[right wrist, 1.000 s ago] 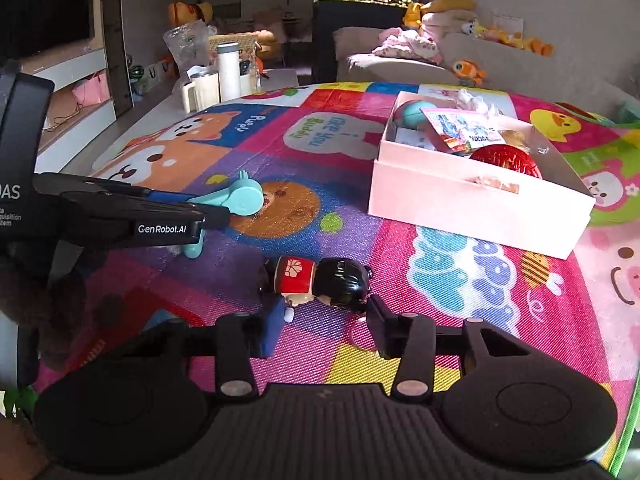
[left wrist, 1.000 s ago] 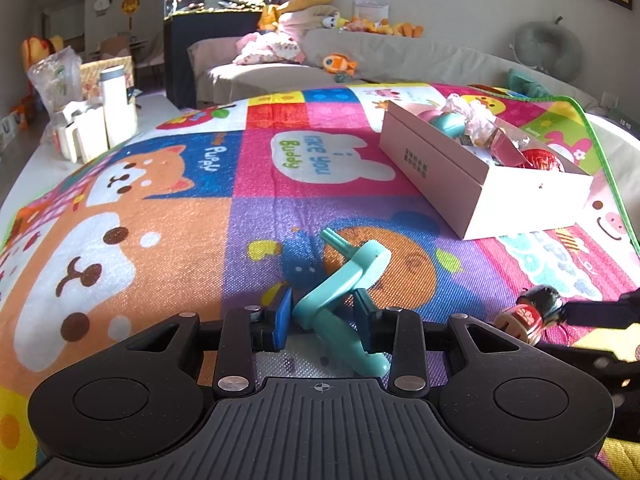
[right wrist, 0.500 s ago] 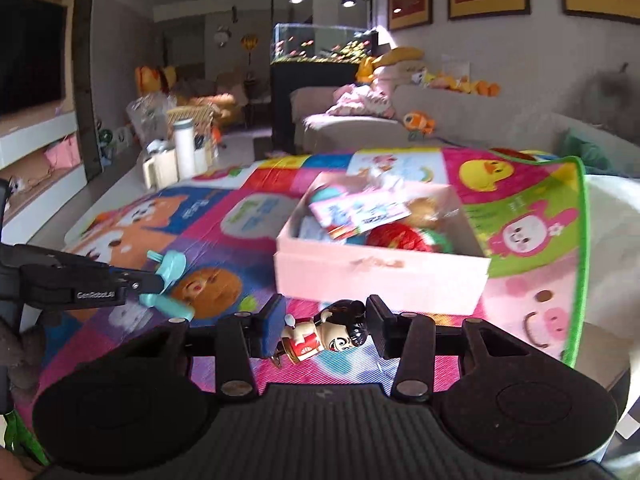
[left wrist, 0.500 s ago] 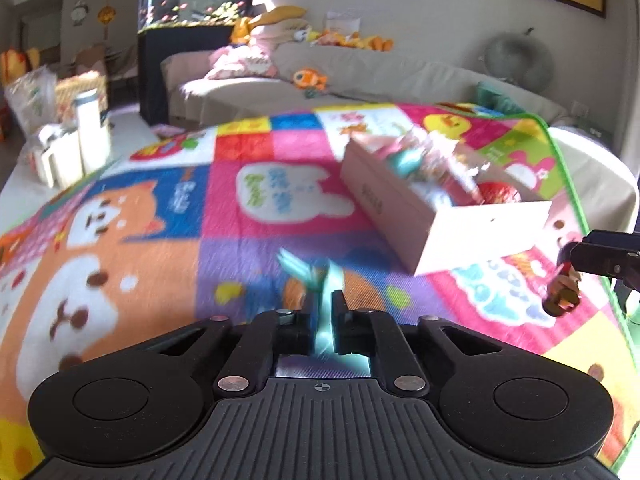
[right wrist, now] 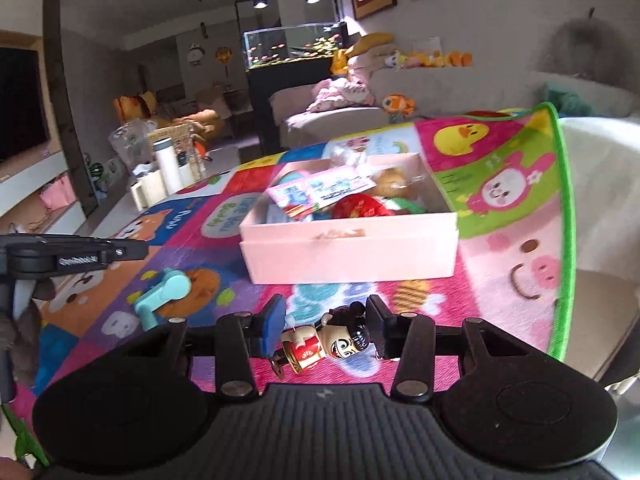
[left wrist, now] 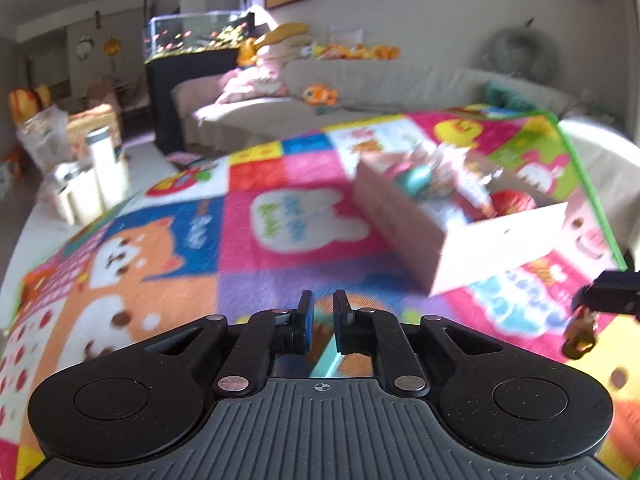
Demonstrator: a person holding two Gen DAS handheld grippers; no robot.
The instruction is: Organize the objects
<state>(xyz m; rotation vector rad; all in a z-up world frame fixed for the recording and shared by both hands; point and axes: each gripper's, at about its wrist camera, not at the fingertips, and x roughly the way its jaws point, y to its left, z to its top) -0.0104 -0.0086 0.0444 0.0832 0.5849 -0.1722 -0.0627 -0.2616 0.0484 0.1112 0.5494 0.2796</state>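
Mostly hidden behind left fingers [left wrist: 304,322]: teal toy [left wrist: 325,356].

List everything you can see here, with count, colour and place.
play mat: one, multicoloured, under everything
box: one, pink, open, on the mat
red ball: one, red, inside the box
printed packet: one, pink and blue, on top in the box
teal toy: one, teal, left of the box
figurine: one, red body, black hair, near the box front
white bottle: one, white, beyond the mat, far left
fish tank: one, on a black stand, background
left gripper: one, black, jaws shut on the teal toy
right gripper: one, black, jaws shut on the figurine
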